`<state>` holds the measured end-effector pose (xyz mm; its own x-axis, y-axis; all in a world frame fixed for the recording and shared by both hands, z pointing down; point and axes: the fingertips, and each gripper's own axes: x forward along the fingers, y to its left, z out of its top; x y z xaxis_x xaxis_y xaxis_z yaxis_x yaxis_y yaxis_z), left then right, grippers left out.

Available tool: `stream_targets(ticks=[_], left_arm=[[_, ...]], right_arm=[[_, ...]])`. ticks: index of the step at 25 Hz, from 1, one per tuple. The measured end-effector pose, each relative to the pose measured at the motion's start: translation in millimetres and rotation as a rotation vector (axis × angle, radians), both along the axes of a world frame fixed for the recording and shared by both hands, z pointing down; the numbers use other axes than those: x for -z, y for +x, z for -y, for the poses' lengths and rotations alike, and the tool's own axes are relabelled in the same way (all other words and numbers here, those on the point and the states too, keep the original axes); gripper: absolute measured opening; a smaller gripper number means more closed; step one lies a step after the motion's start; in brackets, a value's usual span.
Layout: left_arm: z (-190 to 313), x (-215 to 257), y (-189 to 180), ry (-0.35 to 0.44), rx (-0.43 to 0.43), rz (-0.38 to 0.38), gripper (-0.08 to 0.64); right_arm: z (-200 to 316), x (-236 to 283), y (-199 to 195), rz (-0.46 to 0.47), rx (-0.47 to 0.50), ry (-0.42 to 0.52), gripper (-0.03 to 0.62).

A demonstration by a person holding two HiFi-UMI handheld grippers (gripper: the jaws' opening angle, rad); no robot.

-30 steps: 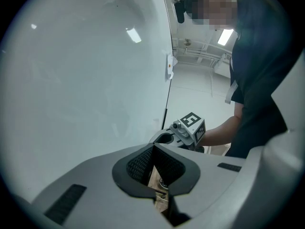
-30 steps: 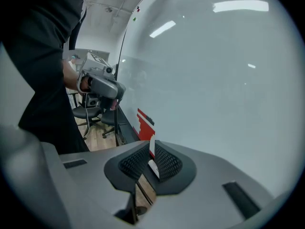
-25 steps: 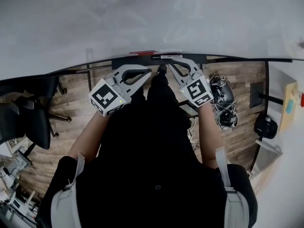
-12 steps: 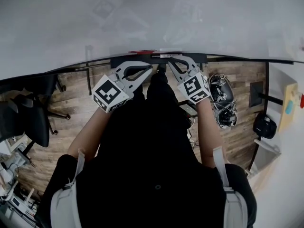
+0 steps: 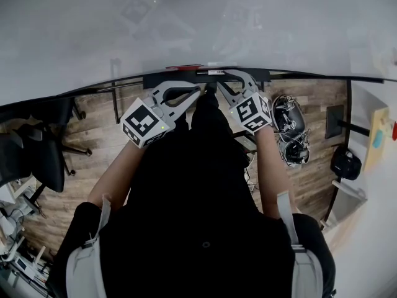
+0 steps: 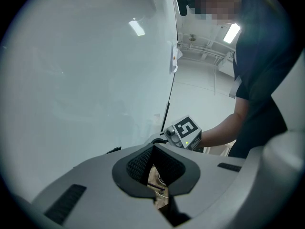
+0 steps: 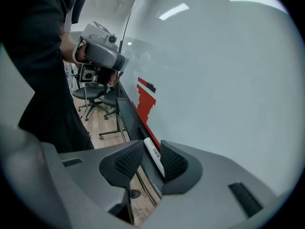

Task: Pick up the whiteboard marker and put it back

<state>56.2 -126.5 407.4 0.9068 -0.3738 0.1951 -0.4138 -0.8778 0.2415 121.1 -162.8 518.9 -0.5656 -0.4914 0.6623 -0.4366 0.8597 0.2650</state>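
Right gripper jaws stand apart around the white whiteboard marker on the whiteboard tray. The marker's label print is illegible. Left gripper jaws are closed, empty.

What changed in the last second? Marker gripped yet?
The right claw moved forward to the tray and turned slightly. Its jaws now straddle the whiteboard marker, apart, not gripping. The left claw barely shifted, shut and empty. The whiteboard marker stays on the tray.
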Motion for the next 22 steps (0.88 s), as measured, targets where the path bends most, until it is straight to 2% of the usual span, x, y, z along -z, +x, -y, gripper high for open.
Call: stream_targets(ticks=[9,13,17,22], left_arm=[[-4,-3,2,-0.006,-0.011,0.000,0.012],[-6,-4,1,0.007,-0.016,-0.012,0.012],[-6,-5,1,-0.012,-0.015,-0.003,0.012],[-10,-7,2,0.002,-0.020,-0.020,0.012]], right_arm=[[6,-9,0,-0.104,0.006,0.060,0.110],[8,-13,1,-0.187,0.028,0.097,0.110],[9,-18,1,-0.257,0.049,0.132,0.110],[9,-22,1,-0.298,0.058,0.140,0.110]])
